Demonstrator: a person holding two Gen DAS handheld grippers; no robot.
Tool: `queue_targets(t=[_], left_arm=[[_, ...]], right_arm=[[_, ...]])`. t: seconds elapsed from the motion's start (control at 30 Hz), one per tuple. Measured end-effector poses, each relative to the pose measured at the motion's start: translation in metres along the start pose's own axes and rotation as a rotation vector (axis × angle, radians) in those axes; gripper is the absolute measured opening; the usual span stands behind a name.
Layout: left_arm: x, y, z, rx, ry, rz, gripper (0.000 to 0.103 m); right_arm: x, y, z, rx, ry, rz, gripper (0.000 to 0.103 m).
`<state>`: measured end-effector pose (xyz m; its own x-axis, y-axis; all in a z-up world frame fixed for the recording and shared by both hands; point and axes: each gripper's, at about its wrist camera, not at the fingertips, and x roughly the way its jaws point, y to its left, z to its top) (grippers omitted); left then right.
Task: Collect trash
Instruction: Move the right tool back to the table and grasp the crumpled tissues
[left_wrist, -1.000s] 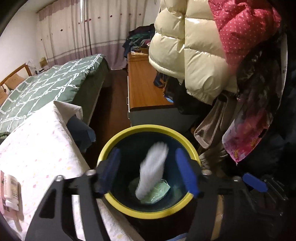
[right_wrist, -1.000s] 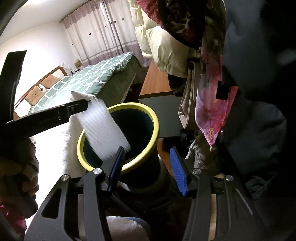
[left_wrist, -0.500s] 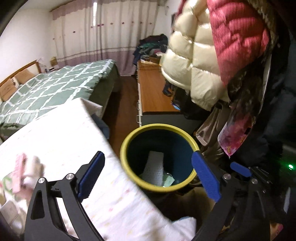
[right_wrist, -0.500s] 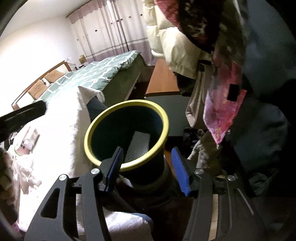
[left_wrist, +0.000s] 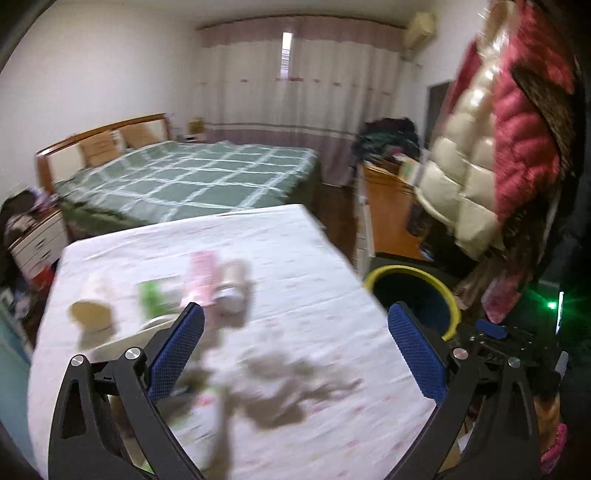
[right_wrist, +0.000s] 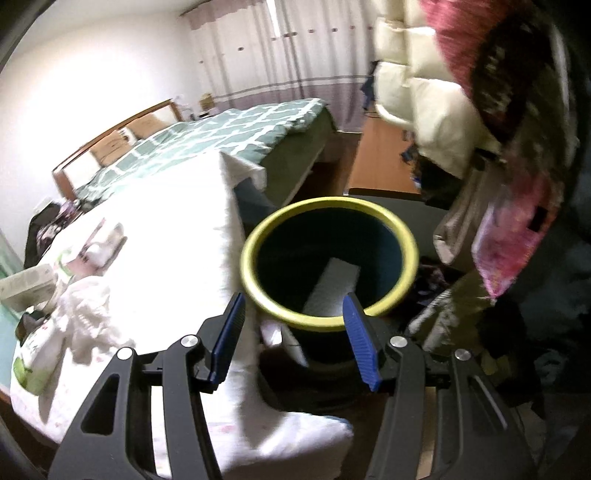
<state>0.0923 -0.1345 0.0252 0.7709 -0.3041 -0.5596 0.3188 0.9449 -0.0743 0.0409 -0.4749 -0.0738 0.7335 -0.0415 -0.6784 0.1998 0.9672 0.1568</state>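
Note:
My left gripper (left_wrist: 295, 308) hangs over the white-clothed table (left_wrist: 295, 251), its jaws opening wide with nothing between them. Ahead of it lie blurred bits of trash: a pink packet (left_wrist: 201, 280), a pale roll (left_wrist: 232, 288), a green packet (left_wrist: 151, 295) and a brown paper cup (left_wrist: 90, 314). The yellow-rimmed dark bin (left_wrist: 413, 273) stands off the table's right edge. My right gripper (right_wrist: 294, 297) is half open just before the bin (right_wrist: 332, 202), gripping nothing. A white sheet (right_wrist: 334, 286) leans inside the bin. Crumpled tissue (right_wrist: 88, 314) lies on the table.
A bed with a green checked cover (left_wrist: 192, 177) stands beyond the table. Puffy coats (left_wrist: 480, 166) hang at the right above the bin, beside a wooden cabinet (left_wrist: 388, 214). A white drawer unit (left_wrist: 33, 240) is at the far left.
The white sheet left my left gripper and dropped into the bin. That gripper swung left from over the bin to over the table with its jaws widening. The right gripper drew back slightly.

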Motion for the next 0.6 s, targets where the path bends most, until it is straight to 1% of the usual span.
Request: queue_targets(t=[0.1, 0.2, 0.3, 0.43, 0.6], left_arm=[[-0.026, 0.04, -0.014, -0.063, -0.025, 0.076, 0.098], [-0.044, 0.073, -0.027, -0.119, -0.04, 0.129, 0.098], [-0.059, 0.098, -0.039, -0.158, -0.053, 0.184, 0.098], [-0.076, 0.122, -0.052, -0.19, -0.075, 0.233, 0.098], [-0.083, 0.134, -0.06, -0.202, -0.078, 0.243, 0.098]], right_arm=[[0.003, 0.025, -0.001, -0.047, 0.016, 0.037, 0.053], [0.005, 0.049, -0.004, -0.089, 0.033, 0.076, 0.053], [0.01, 0.08, -0.006, -0.138, 0.054, 0.133, 0.053], [0.013, 0.121, -0.01, -0.203, 0.078, 0.214, 0.053], [0.02, 0.17, -0.012, -0.277, 0.11, 0.307, 0.053]])
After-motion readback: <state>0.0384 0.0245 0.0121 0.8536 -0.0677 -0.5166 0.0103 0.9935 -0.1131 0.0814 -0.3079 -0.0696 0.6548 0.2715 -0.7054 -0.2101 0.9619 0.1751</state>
